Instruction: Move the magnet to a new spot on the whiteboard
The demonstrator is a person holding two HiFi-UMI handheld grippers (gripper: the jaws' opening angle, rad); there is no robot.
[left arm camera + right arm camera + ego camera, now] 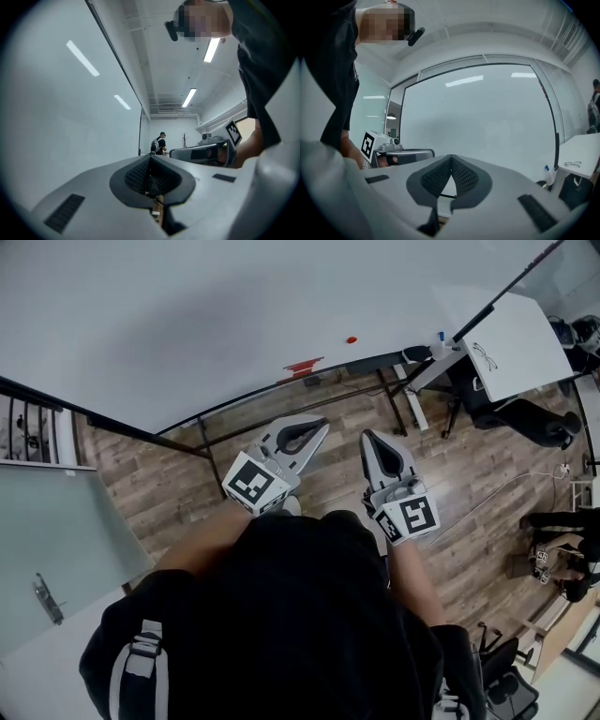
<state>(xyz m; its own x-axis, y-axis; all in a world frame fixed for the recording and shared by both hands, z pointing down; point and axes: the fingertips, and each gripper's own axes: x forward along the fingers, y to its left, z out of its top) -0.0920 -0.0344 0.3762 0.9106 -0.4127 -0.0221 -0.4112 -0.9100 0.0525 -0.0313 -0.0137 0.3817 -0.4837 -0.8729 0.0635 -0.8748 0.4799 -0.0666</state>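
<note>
A small red magnet [352,339] sticks near the lower edge of the big whiteboard [187,315], which fills the top of the head view. Both grippers are held close to the person's body over the wooden floor, well short of the board. The left gripper [323,424] is shut with nothing between its jaws, its tips meeting in the left gripper view [150,157]. The right gripper [367,436] is also shut and empty [451,157]. It looks at the whiteboard [487,117]; the magnet does not show in either gripper view.
A red flat item [302,367] lies at the board's bottom edge, above black stand legs [202,442]. To the right are a white table [516,343] with glasses, a spray bottle [441,338] and a black chair [530,416]. A glass door [47,521] is at left. A person [160,143] stands far off.
</note>
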